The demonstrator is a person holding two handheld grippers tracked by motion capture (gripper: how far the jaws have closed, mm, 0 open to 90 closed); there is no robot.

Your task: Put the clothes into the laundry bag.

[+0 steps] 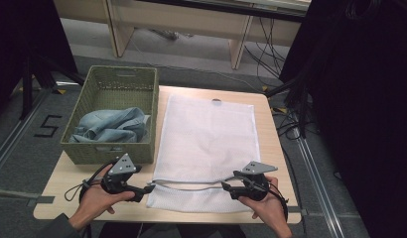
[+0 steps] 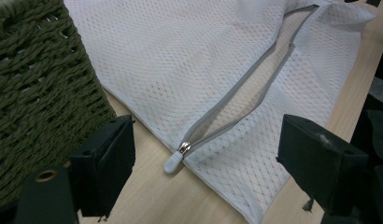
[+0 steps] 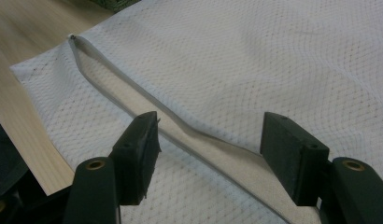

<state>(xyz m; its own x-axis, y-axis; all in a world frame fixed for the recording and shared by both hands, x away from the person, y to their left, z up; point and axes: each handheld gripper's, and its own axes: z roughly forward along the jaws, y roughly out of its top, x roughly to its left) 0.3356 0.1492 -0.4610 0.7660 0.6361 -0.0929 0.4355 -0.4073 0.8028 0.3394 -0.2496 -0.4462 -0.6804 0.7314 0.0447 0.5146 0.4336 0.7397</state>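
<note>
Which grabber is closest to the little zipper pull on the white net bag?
The left gripper. The zipper pull lies right between its open jaws, at the mesh bag's left end; the right gripper hovers at the zip's other end.

The high view looks forward and down over the whole tabletop. Both gripper views sit close above its near edge, facing inward and sharing the mesh bag's open zipper.

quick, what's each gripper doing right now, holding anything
left gripper: open, holding nothing, over the zipper pull.
right gripper: open, holding nothing, over the mesh bag opening.
</note>
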